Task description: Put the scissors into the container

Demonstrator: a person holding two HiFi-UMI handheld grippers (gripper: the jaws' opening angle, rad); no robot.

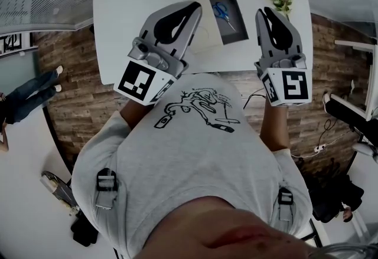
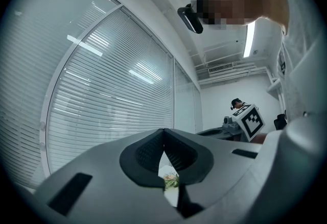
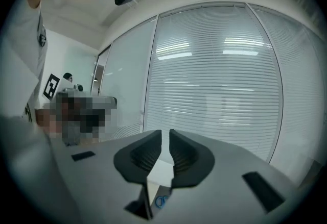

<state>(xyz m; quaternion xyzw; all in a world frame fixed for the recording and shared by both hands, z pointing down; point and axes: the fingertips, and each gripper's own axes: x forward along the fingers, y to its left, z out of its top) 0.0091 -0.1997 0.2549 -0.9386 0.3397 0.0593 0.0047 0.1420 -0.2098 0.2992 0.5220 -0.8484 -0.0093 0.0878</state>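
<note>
The scissors (image 1: 222, 13) already lie inside the container (image 1: 239, 13), in the upper middle of my head view. They are small, with bright blue loop handles and short pale blades. They lie flat on the container's floor, with the handles toward the upper left and the blades pointing to the lower right. The container is a shallow, dark grey, open-topped rectangle. It sits slightly askew on the white table (image 1: 118, 10), close to that table's lower edge. In my right gripper view the scissors (image 3: 160, 201) show only as a blue loop at the bottom centre.
</note>
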